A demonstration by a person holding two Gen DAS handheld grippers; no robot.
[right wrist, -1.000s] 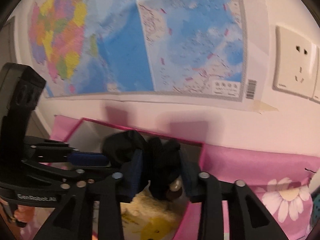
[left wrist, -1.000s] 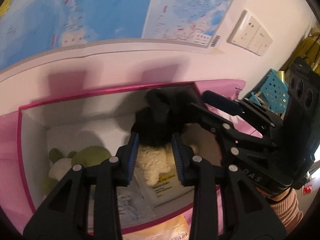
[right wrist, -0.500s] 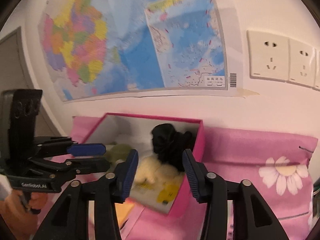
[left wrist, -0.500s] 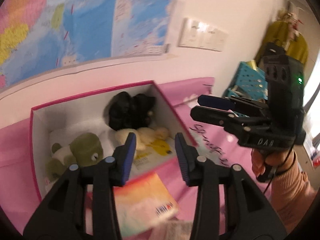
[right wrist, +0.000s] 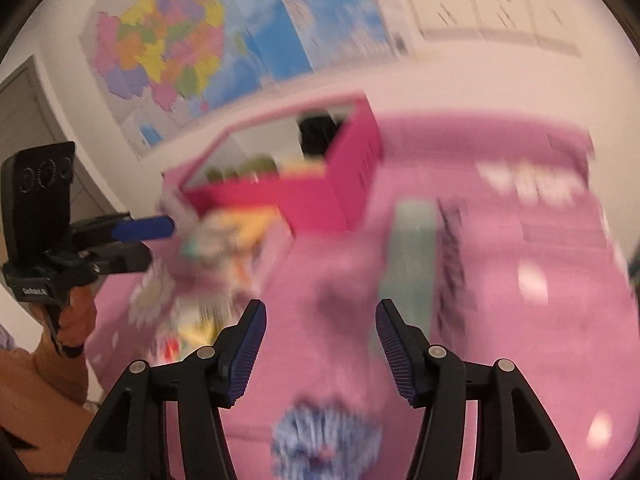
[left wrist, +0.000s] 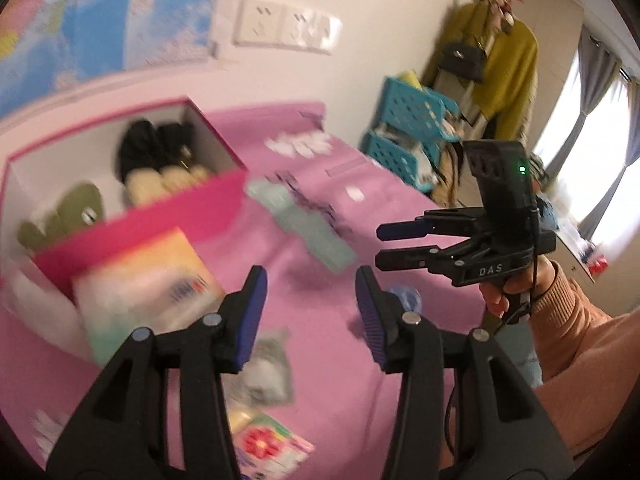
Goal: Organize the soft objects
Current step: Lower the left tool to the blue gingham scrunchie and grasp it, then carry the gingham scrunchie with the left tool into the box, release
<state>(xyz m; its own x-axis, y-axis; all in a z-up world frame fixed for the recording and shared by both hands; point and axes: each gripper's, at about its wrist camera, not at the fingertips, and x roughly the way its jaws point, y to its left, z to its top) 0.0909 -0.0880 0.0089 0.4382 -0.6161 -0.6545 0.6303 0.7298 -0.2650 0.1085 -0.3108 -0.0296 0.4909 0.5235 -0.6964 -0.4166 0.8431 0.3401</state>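
Several soft toys are seen inside the pink box (left wrist: pixel 188 196) at the far left of the bed: a black plush (left wrist: pixel 154 148) against the back wall, a cream plush (left wrist: pixel 168 180) just in front of it, and a green plush (left wrist: pixel 72 210) further left in the same box. The box is set against the wall on the pink bedspread (left wrist: pixel 320 344). A colourful packet (left wrist: pixel 140 292) is propped against the near side of the box, and a pale green flat item (left wrist: pixel 304 224) lies on the bedspread to the right of the box. A grey soft piece (left wrist: pixel 266 368) and a flowered packet (left wrist: pixel 268 448) lie nearer, blurred, and a blue-and-white fuzzy thing (right wrist: pixel 324 440) is seen at the near edge in the right wrist view; what it is cannot be told.

The left gripper (left wrist: pixel 308 308) is held above the bedspread with its jaws apart and nothing between them; they have just been opening. The right gripper (right wrist: pixel 320 332) is likewise empty, its jaws standing wider and also just opened, and it is gripped by a hand (left wrist: pixel 504 296) in an orange sleeve (left wrist: pixel 580 332). Nothing lies between either gripper and the box.

A map (right wrist: pixel 192 40) and wall sockets (left wrist: pixel 288 28) are seen on the wall, with blue baskets (left wrist: pixel 412 128) and a mustard garment (left wrist: pixel 500 68) at the far right.
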